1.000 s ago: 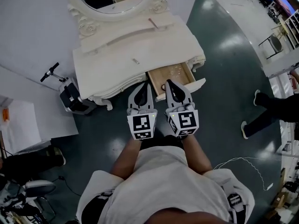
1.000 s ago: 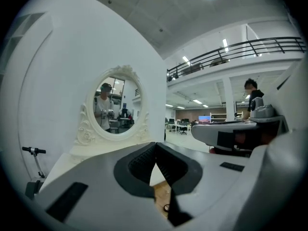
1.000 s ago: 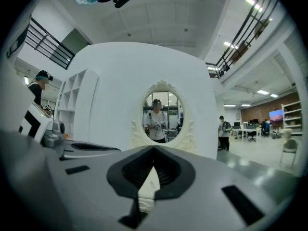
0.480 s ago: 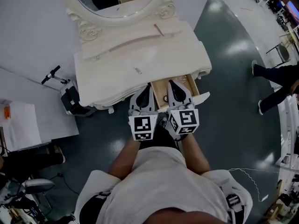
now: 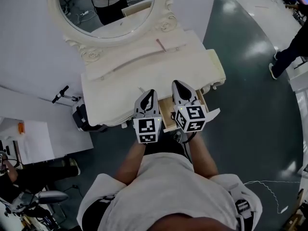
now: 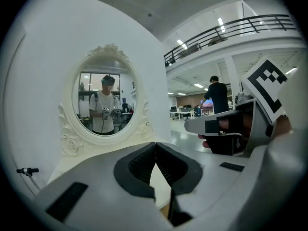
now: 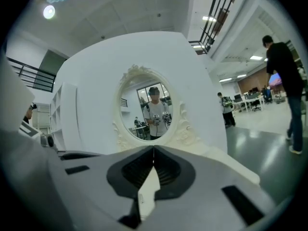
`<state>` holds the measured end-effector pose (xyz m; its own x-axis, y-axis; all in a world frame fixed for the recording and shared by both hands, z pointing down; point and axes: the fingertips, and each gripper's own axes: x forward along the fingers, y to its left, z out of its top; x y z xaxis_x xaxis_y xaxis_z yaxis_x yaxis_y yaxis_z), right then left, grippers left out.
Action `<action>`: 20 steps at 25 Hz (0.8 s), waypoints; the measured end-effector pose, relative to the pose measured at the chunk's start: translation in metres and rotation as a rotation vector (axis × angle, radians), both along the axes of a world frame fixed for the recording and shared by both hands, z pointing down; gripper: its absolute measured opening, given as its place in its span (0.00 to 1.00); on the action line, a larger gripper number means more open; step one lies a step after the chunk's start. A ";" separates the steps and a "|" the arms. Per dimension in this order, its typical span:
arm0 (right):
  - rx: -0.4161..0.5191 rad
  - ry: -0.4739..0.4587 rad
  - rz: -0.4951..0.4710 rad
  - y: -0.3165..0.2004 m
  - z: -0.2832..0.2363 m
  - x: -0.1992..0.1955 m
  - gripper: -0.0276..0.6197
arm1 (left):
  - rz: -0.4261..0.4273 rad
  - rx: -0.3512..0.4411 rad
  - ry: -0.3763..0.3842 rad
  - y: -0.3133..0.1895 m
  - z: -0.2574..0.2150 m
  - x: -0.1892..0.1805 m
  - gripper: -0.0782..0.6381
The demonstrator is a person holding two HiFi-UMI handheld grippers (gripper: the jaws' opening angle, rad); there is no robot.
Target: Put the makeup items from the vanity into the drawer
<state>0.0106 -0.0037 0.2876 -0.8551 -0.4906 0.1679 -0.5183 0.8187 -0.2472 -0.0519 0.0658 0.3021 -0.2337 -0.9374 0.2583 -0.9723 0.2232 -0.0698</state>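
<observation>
Head view from above: a cream table (image 5: 120, 78) with an oval mirror (image 5: 103, 8) at its back edge stands against a white wall. At the table's front right a wooden drawer (image 5: 165, 113) is pulled out; most of its inside is hidden under the two grippers, so its contents cannot be made out. The left gripper (image 5: 150, 93) reaches over the table's front edge just left of the drawer; in its own view the jaws are pressed together at the tips with nothing between them (image 6: 155, 146). The right gripper (image 5: 177, 84) lies over the drawer with its tips at the table's front edge; its jaws likewise meet and hold nothing (image 7: 154, 151). A pink stick (image 5: 160, 44) lies on the table near the back right, below the mirror frame. A small thin item (image 5: 141, 89) lies near the front edge, just beside the left gripper's tips. The mirror faces both gripper views (image 6: 107, 97) (image 7: 153, 110).
</observation>
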 end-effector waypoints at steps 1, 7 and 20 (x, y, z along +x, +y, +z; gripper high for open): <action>-0.007 0.004 -0.006 -0.005 0.003 -0.001 0.07 | 0.005 -0.008 0.002 -0.007 0.002 0.000 0.12; -0.049 0.002 -0.005 -0.029 0.019 -0.008 0.07 | 0.032 -0.035 -0.007 -0.036 0.012 -0.004 0.12; -0.101 0.070 0.066 -0.075 0.059 -0.052 0.07 | 0.132 -0.089 0.038 -0.097 0.047 -0.045 0.12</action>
